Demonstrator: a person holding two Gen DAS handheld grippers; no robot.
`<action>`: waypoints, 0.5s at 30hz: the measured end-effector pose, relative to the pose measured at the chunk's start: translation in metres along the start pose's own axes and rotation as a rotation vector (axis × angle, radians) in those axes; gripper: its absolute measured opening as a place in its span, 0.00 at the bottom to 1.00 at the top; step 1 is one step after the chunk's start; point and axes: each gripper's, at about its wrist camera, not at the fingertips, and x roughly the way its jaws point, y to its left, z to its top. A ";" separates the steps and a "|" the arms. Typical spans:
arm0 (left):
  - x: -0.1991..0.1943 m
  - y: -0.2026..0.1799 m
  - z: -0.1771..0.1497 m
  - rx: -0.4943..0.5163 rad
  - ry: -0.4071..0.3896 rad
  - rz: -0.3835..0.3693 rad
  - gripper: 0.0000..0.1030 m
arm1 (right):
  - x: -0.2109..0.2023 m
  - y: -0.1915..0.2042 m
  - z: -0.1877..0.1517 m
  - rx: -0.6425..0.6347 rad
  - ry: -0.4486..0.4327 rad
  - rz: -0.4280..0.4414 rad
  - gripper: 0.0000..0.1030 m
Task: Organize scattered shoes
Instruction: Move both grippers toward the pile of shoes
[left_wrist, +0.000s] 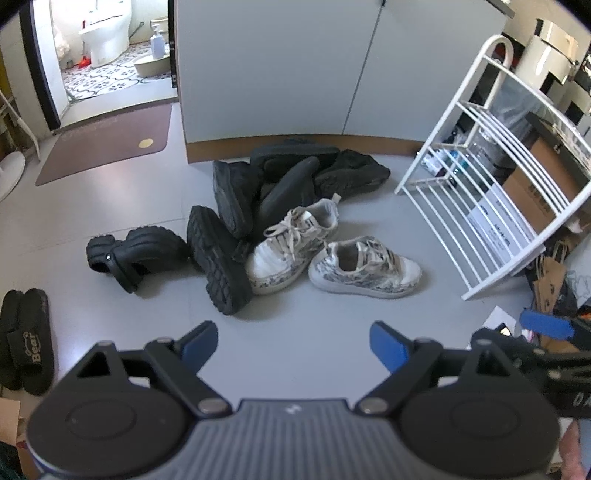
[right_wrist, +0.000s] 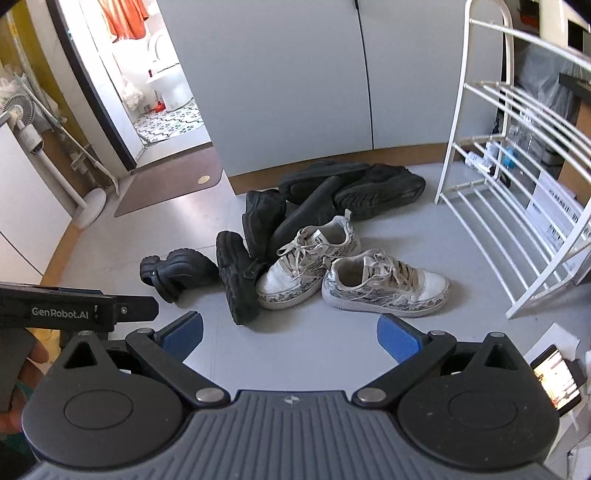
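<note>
A heap of shoes lies on the grey floor. Two white patterned sneakers (left_wrist: 364, 267) (right_wrist: 384, 284) sit at its front, one upright on the right, the other (left_wrist: 291, 243) (right_wrist: 306, 258) leaning on the black shoes. Several black shoes (left_wrist: 288, 177) (right_wrist: 332, 195) are piled behind, and a black clog (left_wrist: 133, 254) (right_wrist: 177, 273) lies apart at the left. A white wire shoe rack (left_wrist: 491, 184) (right_wrist: 517, 206) stands to the right. My left gripper (left_wrist: 293, 347) hovers open above the floor in front of the heap. My right gripper (right_wrist: 291, 338) is open too, nothing between its fingers.
A pair of black slippers (left_wrist: 26, 339) lies at the far left. A grey cabinet (left_wrist: 295, 70) backs the pile. A brown mat (left_wrist: 107, 140) leads to a bathroom doorway. Boxes and paper bags (left_wrist: 550, 273) crowd behind the rack. A standing fan (right_wrist: 29, 122) is at the left.
</note>
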 end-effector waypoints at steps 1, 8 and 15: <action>0.001 0.001 0.001 -0.002 0.001 -0.002 0.89 | 0.002 -0.001 0.001 0.011 0.003 0.006 1.00; 0.004 0.004 0.010 -0.011 -0.011 -0.002 0.91 | 0.010 -0.019 0.017 0.065 -0.015 0.019 1.00; 0.002 0.009 0.021 -0.029 -0.021 -0.050 0.91 | 0.025 -0.023 0.027 0.089 -0.002 0.021 1.00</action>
